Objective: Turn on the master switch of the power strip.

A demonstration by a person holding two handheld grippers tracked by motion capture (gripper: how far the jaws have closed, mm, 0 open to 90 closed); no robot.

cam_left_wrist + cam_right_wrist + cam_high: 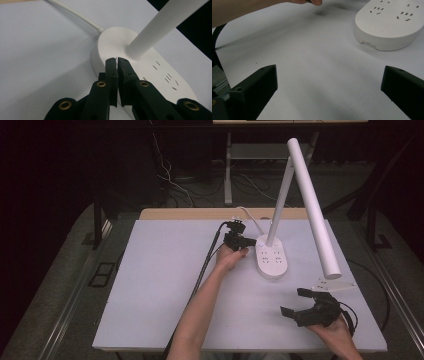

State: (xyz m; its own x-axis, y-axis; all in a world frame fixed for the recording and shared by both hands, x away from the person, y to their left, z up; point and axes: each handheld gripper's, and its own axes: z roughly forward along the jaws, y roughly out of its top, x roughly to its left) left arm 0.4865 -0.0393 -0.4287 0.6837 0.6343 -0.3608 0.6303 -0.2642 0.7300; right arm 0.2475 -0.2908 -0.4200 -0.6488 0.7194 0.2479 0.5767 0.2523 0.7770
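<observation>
A white desk lamp whose oval base (272,259) doubles as a power strip stands on the white desk (160,285), toward its far right part. Socket slots show on the base's top, and a white round stem (279,202) rises from the base's far end, leaning away, to a long tube head (315,210) that slopes down over the base toward the desk's near right edge. A white power cord (75,15) enters the base at its far end.

The left claw (117,60) sits at the far left edge of the base, its tips on the base's top just beside the foot of the stem. Its two black jaws are drawn together with only a thin slit between them, and nothing is held in them. In the high view the left hand (229,257) holds this claw just left of the base, with a black cable (205,265) trailing back along the forearm.

The right claw (300,302) lies in the right hand, well apart from the base toward the near right of the desk, below the low end of the tube head. Its jaws stand wide apart over bare desk, holding nothing.
</observation>
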